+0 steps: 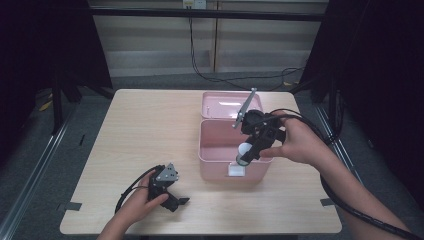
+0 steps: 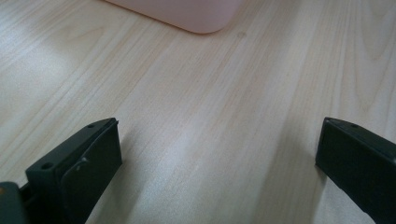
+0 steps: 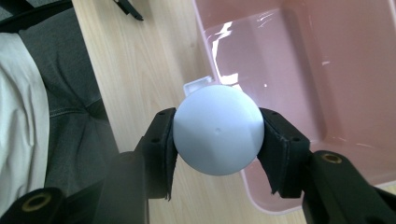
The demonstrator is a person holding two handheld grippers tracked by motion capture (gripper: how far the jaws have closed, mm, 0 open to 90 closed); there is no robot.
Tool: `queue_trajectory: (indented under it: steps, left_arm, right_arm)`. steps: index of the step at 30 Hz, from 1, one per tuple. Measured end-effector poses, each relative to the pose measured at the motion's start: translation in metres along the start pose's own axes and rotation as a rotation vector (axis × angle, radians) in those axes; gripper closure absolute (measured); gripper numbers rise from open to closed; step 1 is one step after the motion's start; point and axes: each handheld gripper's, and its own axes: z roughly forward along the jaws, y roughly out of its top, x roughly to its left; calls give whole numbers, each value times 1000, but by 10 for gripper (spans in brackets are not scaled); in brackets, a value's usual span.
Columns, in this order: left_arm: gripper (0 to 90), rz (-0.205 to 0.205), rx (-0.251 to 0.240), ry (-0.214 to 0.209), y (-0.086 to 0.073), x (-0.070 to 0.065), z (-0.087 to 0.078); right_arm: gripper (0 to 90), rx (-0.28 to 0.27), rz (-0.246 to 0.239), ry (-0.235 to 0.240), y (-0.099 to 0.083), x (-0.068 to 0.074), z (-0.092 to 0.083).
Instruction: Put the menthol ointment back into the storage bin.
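Right gripper (image 1: 248, 152), high view: jaws are clamped on a pale ball (image 1: 244, 148), held over the front rim of the pink box (image 1: 220, 167). The box stands right of the table (image 1: 150, 130) centre; its lid (image 1: 225, 104) lies open behind it. A white latch (image 1: 236, 171) sits on the front wall. The right hand (image 1: 295, 140) reaches in from the right, wrist bent, gripper pointing down and toward the person. The gripper body covers part of the ball. Open tabletop extends left of the box. The left gripper (image 1: 175, 202) rests near the front table edge, well apart from the box, with the left hand (image 1: 140, 205) wrapped around its body.

Left gripper view: jaws stand wide apart with bare wood between them. A rounded corner of the pink box (image 2: 196, 16) is cut off at the top edge. Both jaws are cropped by the frame.

Right gripper view: both pads press the ball (image 3: 218, 135) at its sides. The ball sits above the box rim, part over the table, part over the box interior (image 3: 303, 70). The ball hides most of the latch (image 3: 198, 85). The box's far walls run out of frame. The person's clothing shows at the left, beyond the table edge.
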Motion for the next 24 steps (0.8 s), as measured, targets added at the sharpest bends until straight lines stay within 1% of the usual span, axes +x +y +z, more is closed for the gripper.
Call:
queue_trajectory:
  steps: [2, 4, 5, 7, 8, 9, 10, 11, 17, 18, 19, 21, 22, 24]
  left_arm:
    - [0, 0, 0, 0, 0, 0, 0]
    - [0, 0, 0, 0, 0, 0, 0]
    - [0, 0, 0, 0, 0, 0, 0]
    - [0, 0, 0, 0, 0, 0, 0]
    - [0, 0, 0, 0, 0, 0, 0]
    - [0, -1, 0, 0, 0, 0, 0]
    - [0, 0, 0, 0, 0, 0, 0]
    - [0, -1, 0, -1, 0, 0, 0]
    - [0, 0, 0, 0, 0, 0, 0]
    - [0, -1, 0, 0, 0, 0, 0]
    - [0, -1, 0, 0, 0, 0, 0]
    - [0, -1, 0, 0, 0, 0, 0]
    - [0, -1, 0, -1, 0, 0, 0]
    - [0, -1, 0, -1, 0, 0, 0]
  right_arm:
    - [507, -4, 0, -9, 2, -3, -1]
    - [507, -9, 7, -6, 3, -4, -2]
    - [507, -9, 29, -12, 4, -6, -3]
    - [507, -9, 23, -15, 5, -8, -2]
    - [507, -4, 33, -16, 7, -10, -1]
    - [506, 6, 30, -20, 7, -11, 0]
    - [507, 2, 20, -21, 8, -12, 1]
    - [507, 5, 29, -20, 9, -13, 2]
    - [507, 6, 34, -27, 16, -18, 6]
    - [507, 7, 42, -27, 17, -19, 7]
    - [507, 6, 36, -25, 18, -20, 8]
    - [507, 7, 49, -26, 20, -21, 9]
    - [507, 2, 42, -26, 21, -23, 10]
    - [507, 6, 45, -30, 22, -25, 12]
